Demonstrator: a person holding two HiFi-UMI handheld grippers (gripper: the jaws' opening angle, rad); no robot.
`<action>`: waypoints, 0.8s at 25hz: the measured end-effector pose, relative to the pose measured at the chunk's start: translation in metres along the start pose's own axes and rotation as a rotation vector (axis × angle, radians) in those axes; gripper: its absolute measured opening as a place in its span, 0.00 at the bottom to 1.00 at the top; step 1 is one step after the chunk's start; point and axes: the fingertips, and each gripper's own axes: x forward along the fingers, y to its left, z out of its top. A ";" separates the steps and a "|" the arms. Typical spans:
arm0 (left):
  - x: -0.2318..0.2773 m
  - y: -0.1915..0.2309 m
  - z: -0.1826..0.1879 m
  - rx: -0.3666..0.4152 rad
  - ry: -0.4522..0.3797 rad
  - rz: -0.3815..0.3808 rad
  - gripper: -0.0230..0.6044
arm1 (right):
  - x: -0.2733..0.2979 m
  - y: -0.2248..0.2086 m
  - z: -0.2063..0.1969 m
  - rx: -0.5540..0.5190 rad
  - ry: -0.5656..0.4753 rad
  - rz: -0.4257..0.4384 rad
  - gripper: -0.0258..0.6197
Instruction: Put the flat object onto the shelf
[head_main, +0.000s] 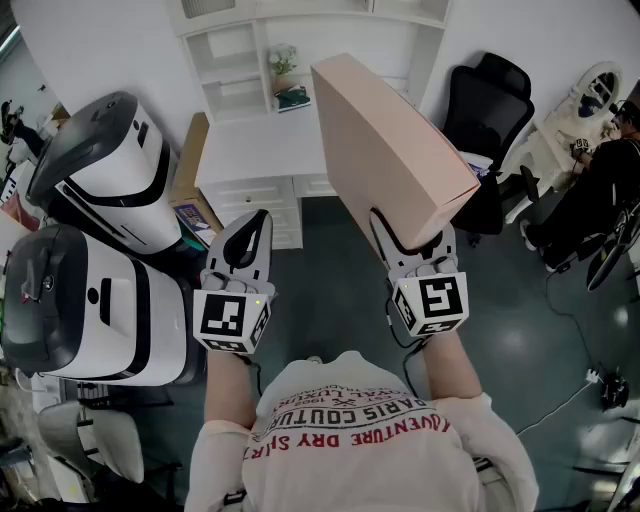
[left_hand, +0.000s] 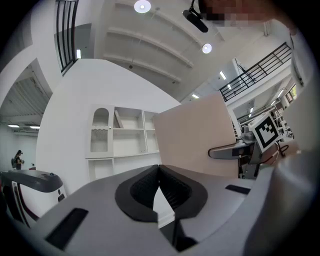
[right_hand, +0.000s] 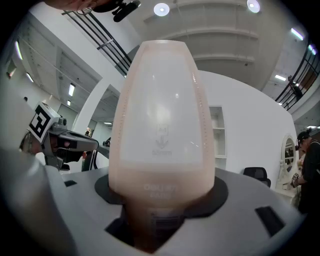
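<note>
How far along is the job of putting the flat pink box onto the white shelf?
Done: the flat pink box is off the ground, clamped at its lower end by the right gripper and held tilted in the air. In hand: it is in front of the white shelf, not touching it. Left: set it on a shelf board and release. The left gripper is shut and empty.

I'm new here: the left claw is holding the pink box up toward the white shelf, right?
Not the left: the right claw holds the pink box up toward the white shelf, as the head view shows. The left claw is shut and empty.
</note>
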 end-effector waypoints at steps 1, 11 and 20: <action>0.000 0.001 0.000 -0.001 -0.002 0.000 0.06 | 0.001 0.001 0.000 0.000 0.001 0.000 0.50; -0.001 0.022 -0.004 -0.019 -0.012 -0.018 0.06 | 0.017 0.020 -0.004 -0.007 0.033 0.001 0.50; 0.000 0.055 -0.021 -0.029 0.000 -0.012 0.06 | 0.045 0.035 -0.008 0.026 0.019 -0.022 0.50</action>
